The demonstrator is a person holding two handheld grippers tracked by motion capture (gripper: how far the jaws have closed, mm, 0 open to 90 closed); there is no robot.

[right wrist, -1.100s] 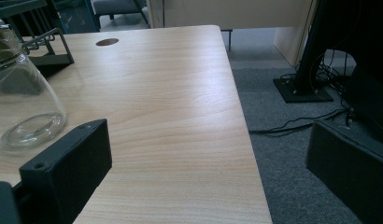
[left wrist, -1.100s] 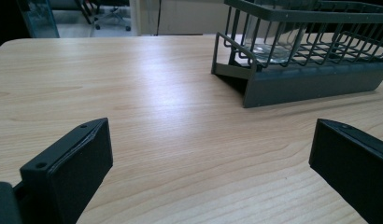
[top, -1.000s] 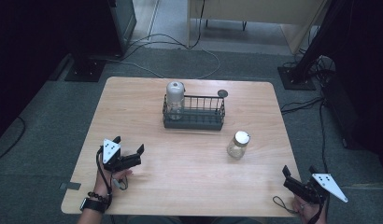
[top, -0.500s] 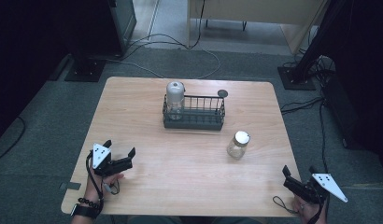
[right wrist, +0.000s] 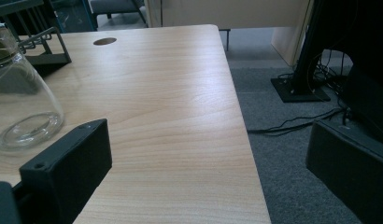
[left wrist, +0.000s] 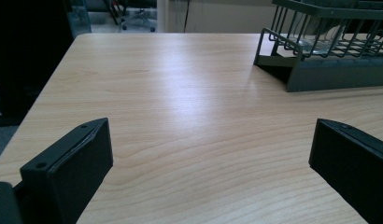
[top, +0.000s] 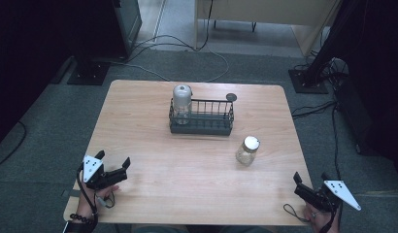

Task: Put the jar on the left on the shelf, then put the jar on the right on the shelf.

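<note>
So the wooden table (top: 153, 121) has a dark wire rack (top: 202, 118) near its far edge, with one glass jar (top: 182, 101) standing in the rack's left end. A second jar with a white lid (top: 247, 150) stands on the bare wood in front of the rack's right end. Left gripper (top: 113, 167) is over the near left corner, jaws wide, holding nothing. Right gripper (top: 311, 185) is at the near right corner, also spread wide and empty, jar well apart from it.
</note>
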